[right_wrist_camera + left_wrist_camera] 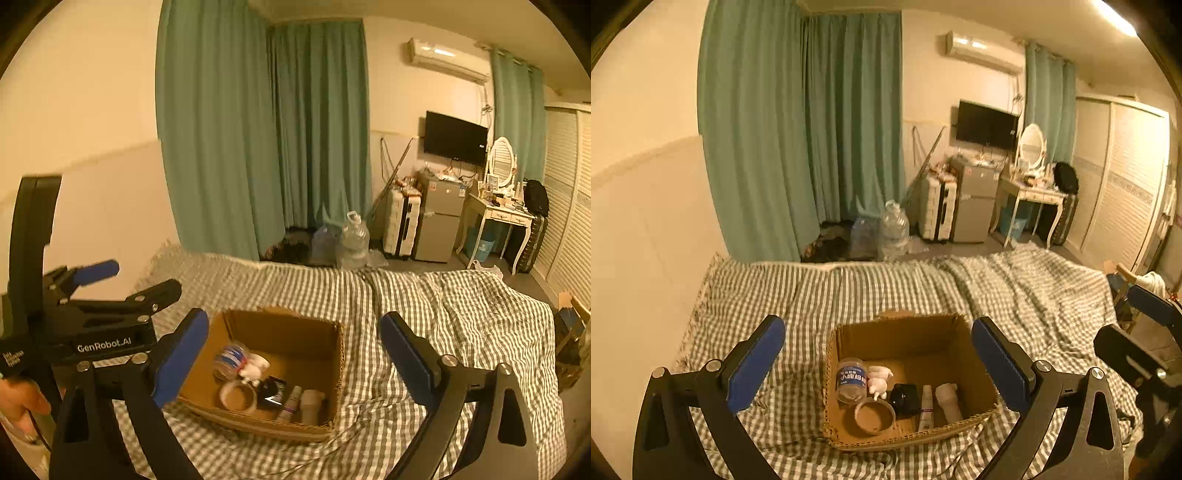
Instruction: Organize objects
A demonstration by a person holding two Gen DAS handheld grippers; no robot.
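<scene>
An open cardboard box (905, 332) sits on the checked bedspread; it also shows in the right wrist view (280, 328). Inside lie a small plastic bottle (851, 380), a white figurine (878, 382), a tape roll (874, 416), a black object (905, 398), a slim tube (926, 406) and a white cylinder (948, 402). My left gripper (879, 365) is open and empty, held above the box. My right gripper (295, 362) is open and empty, just right of the box. The left gripper's body (92, 325) shows at the left in the right wrist view.
The green-checked bedspread (1015, 295) covers the bed. Beyond the bed's far edge stand large water jugs (894, 229), a suitcase (936, 210), a small fridge (973, 206) and a dressing table (1034, 192). Green curtains (798, 129) hang behind. A wall runs along the left.
</scene>
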